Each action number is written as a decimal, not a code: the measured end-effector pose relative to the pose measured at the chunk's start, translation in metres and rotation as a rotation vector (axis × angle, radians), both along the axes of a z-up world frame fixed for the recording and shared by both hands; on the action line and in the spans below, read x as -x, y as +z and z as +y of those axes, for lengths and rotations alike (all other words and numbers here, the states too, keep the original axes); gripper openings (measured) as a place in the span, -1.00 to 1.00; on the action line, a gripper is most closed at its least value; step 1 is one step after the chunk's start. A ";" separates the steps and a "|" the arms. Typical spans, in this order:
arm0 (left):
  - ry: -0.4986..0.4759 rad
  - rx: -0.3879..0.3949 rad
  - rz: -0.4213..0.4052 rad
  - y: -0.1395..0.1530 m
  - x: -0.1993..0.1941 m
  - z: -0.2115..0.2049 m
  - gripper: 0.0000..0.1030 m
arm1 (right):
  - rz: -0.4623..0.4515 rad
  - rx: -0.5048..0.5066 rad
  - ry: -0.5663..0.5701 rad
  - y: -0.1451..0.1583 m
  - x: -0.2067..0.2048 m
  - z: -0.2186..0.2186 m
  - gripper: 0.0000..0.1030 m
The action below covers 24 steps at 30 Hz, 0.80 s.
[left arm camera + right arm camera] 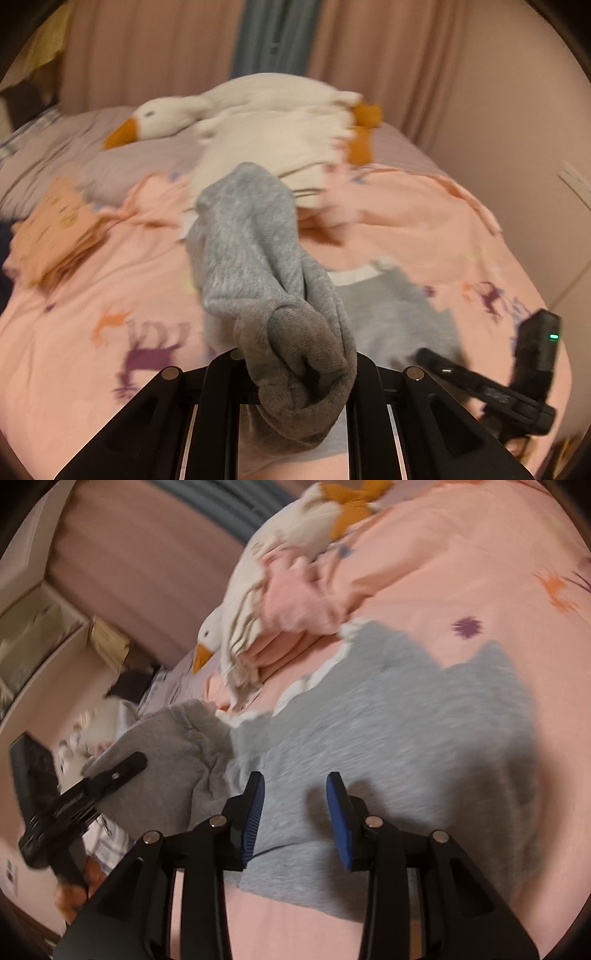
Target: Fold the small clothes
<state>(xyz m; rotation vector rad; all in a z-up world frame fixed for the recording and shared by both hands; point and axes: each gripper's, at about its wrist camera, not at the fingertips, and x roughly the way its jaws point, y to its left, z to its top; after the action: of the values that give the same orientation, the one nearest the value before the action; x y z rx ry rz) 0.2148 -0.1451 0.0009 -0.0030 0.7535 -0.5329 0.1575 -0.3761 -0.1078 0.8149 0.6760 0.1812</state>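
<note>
Being lifted in the clamped left tongs [295, 384] is one end of a soft grey knit garment [255, 258], while the right tongs [295, 812] are being held apart and empty over the part left flat and unfolded on the pink printed bed cover [461, 572].

Bed [424, 229], pink animal-print cover. Lying on it: grey garment [406, 738], plush goose [266, 125], apparently folded peach clothes [55, 229], blurred.

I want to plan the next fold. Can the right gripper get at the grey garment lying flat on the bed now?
Probably yes. The right gripper hangs just over the grey garment with its fingers apart and empty; nothing lies between them and the cloth.
</note>
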 end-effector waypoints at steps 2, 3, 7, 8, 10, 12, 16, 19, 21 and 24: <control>-0.041 -0.006 -0.005 0.004 0.005 -0.023 -0.75 | 0.007 -0.032 -0.034 -0.002 0.005 -0.013 -0.28; -0.059 -0.009 -0.008 0.004 0.007 -0.035 -0.75 | 0.004 -0.057 -0.055 -0.003 0.011 -0.022 -0.28; -0.130 -0.037 -0.004 -0.002 0.014 -0.079 -0.75 | -0.024 -0.167 -0.086 -0.007 0.023 -0.046 -0.20; -0.141 -0.045 -0.004 -0.004 0.016 -0.086 -0.75 | -0.031 -0.194 -0.087 -0.008 0.024 -0.049 -0.14; -0.165 -0.075 0.000 -0.011 0.020 -0.105 -0.75 | -0.031 -0.241 -0.101 -0.012 0.027 -0.056 -0.03; -0.181 -0.113 0.018 -0.024 0.022 -0.120 -0.75 | -0.024 -0.281 -0.121 -0.017 0.028 -0.061 0.03; -0.226 -0.163 0.072 -0.045 0.027 -0.136 -0.75 | -0.047 -0.453 -0.123 -0.032 0.028 -0.073 0.15; -0.239 -0.219 0.114 -0.058 0.029 -0.143 -0.73 | -0.067 -0.535 -0.115 -0.036 0.028 -0.076 0.28; -0.261 -0.237 0.138 -0.062 0.032 -0.144 -0.62 | -0.062 -0.561 -0.110 -0.037 0.026 -0.077 0.33; -0.307 -0.248 0.169 -0.064 0.038 -0.144 -0.08 | -0.049 -0.567 -0.093 -0.035 0.025 -0.075 0.40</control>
<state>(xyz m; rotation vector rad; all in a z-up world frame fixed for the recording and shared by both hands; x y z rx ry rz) 0.1765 -0.2887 -0.0629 0.3052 0.9893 -0.7337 0.1322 -0.4513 -0.1431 1.3778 0.5424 0.3148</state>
